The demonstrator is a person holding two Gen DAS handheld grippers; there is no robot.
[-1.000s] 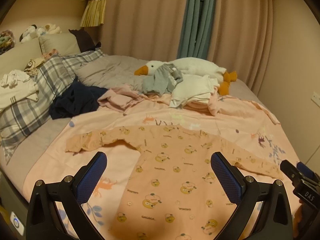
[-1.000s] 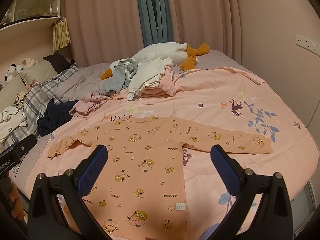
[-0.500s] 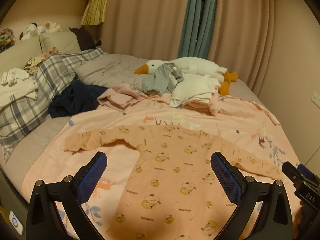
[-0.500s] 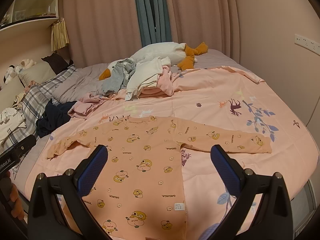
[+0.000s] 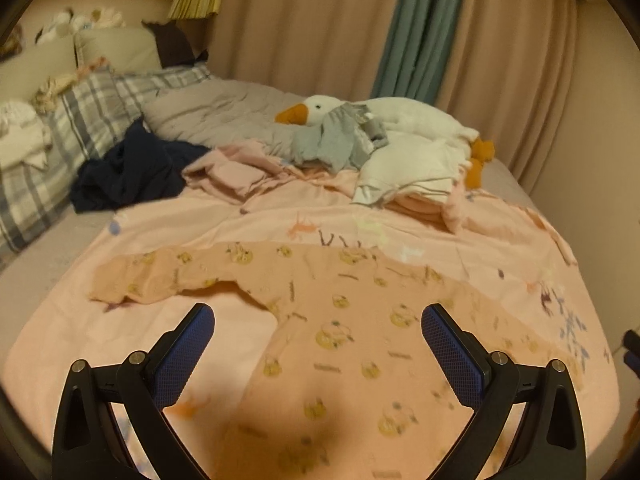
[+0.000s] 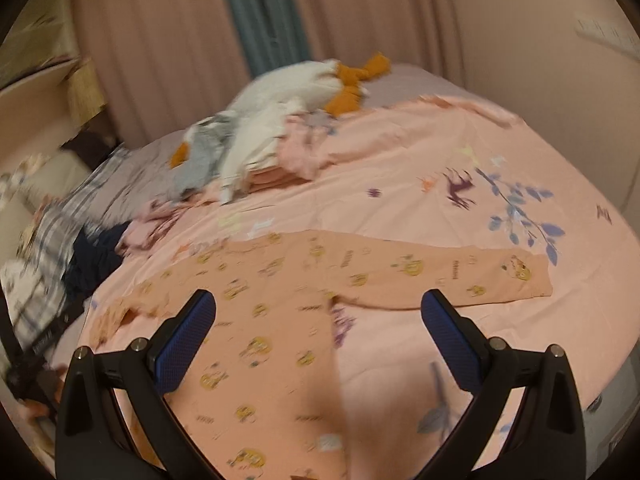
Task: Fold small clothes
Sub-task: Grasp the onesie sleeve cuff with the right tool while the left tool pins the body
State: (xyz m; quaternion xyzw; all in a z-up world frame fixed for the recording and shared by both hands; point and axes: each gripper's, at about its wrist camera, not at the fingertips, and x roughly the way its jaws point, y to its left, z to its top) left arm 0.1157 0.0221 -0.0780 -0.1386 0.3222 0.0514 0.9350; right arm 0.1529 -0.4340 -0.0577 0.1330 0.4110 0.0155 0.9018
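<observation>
A peach long-sleeved baby top [image 5: 344, 320] printed with small yellow cartoon figures lies spread flat on the pink bedspread [image 6: 400, 168] at the near end of the bed, both sleeves stretched out sideways and no fold yet made. Above it hover the left gripper [image 5: 318, 344] and the right gripper [image 6: 318, 344], each with its jaws spread wide and holding nothing.

Compared with half a second earlier, both wrist views have shifted and gone soft with motion blur. The left view now sits lower and nearer the garment's left sleeve [image 5: 160, 280]; the right view has swung toward the outstretched right sleeve [image 6: 460, 276], whose cuff now lies close ahead of the right-hand jaw. The garment itself has not moved.

That suggests the grippers are parting toward the two sleeves, probably to pinch them and fold them in over the body, which would be the opening step of the fold. The thin fabric lies flush on a soft bedspread, so the jaws may gather the sheet beneath along with the sleeve.

Further up the bed, well apart from the top, a pile of unfolded clothes [image 5: 404, 168] rests against a plush goose [image 5: 384, 116], with a dark garment [image 5: 132, 172] beside plaid pillows [image 5: 72, 128].
</observation>
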